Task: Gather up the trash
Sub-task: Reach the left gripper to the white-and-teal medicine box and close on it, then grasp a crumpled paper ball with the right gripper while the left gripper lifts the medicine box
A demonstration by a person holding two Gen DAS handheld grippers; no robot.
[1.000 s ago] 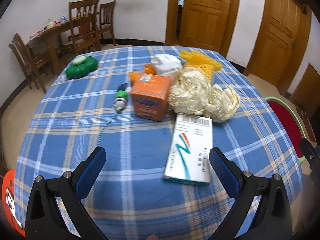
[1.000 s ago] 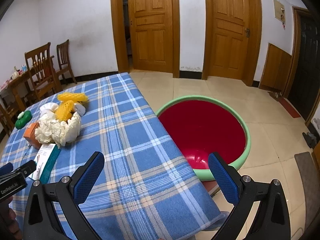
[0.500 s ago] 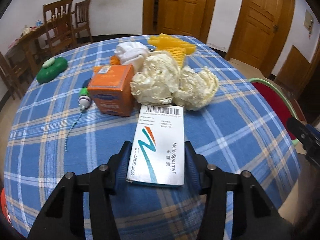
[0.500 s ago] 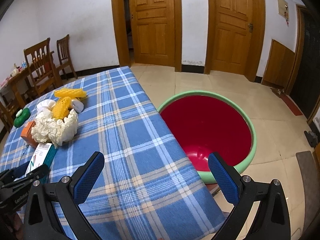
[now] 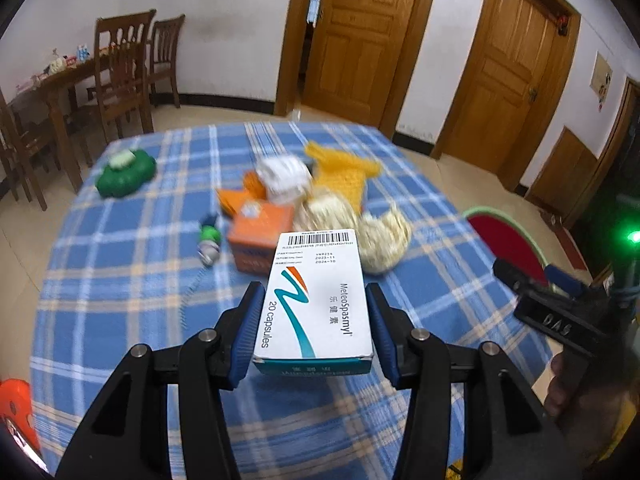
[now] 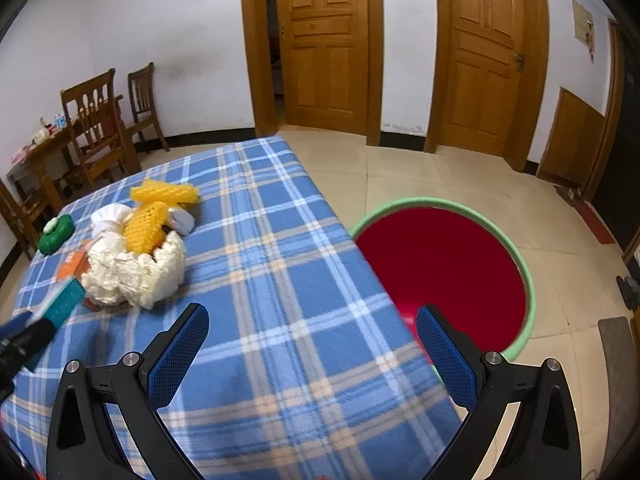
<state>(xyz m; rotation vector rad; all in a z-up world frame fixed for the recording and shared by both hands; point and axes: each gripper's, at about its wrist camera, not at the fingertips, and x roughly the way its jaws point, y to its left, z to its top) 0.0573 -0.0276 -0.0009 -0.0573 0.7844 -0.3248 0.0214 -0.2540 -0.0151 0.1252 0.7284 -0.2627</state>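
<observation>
Item: medicine box (image 5: 318,300), white with teal edge, marked "20 capsules". Location: between the blue pads of the left gripper (image 5: 316,328), lifted clear of the plaid cloth (image 5: 120,280), long axis pointing to 12 o'clock. The pads pressed on both long sides of the box near its near end, so most of its length stood out beyond them.

Item: right gripper (image 6: 312,354). Jaws wide, nothing between them; it hung over the near cloth with the basin at its 2 o'clock.

Item: basin (image 6: 528,280), red inside, green rim, on the floor just off the table's right edge (presumably the place for the trash). In the left view it lay at 3 o'clock from the box.

Items left on the cloth, at 12 o'clock from the box: orange carton (image 5: 260,236), two cream paper wads (image 5: 384,236), white wad (image 5: 284,178), yellow foam net (image 5: 344,172), small bottle (image 5: 210,238). Green dish (image 5: 126,172) at 10 o'clock, apart from the heap.

Risks, as judged: the hold sat at one end of a light, smooth carton, so a quick swing towards the basin could pivot it or let it slip out onto the cloth or floor. A squeeze too hard could crush the thin card. A release short of the rim would drop it on the table edge.
</observation>
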